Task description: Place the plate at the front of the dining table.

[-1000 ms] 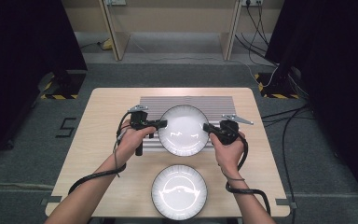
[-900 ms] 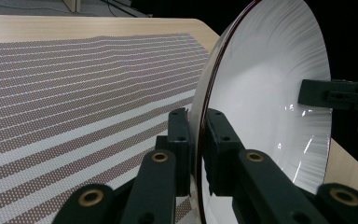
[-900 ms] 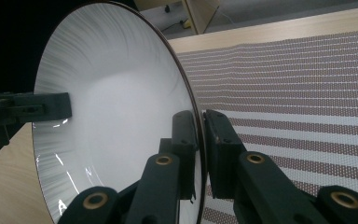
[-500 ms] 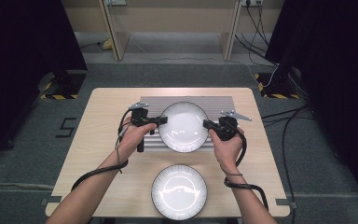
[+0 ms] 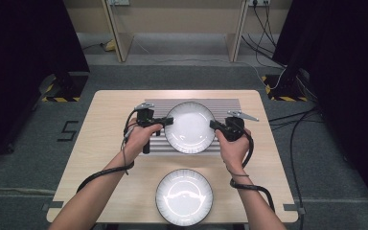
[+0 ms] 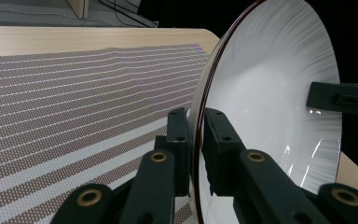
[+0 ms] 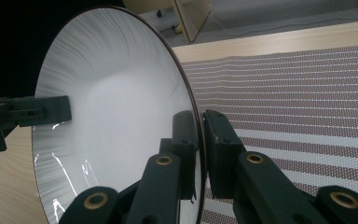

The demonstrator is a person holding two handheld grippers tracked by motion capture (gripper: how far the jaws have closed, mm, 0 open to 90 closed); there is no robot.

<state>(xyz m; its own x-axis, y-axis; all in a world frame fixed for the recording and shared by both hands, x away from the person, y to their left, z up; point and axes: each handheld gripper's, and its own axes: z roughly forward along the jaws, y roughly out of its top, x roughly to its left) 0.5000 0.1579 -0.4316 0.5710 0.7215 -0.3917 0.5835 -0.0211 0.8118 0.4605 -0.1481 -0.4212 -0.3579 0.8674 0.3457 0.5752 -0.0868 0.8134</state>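
Held between both tools: white plate [image 5: 189,127], lifted over the striped mat [image 5: 227,108] on the bench [image 5: 105,120]. Left tool [image 5: 169,121] clamped on its left rim, right tool [image 5: 213,125] clamped on the opposite rim. Nearer the person, a second plate [image 5: 184,197] flat on the bench.

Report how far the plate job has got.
Done: both claws grip the far plate by opposite rims, left claw and right claw shut on it. In hand: that plate is held over the striped mat. Left, by my guess: set it down, then handle the near plate, untouched at the table's front edge.
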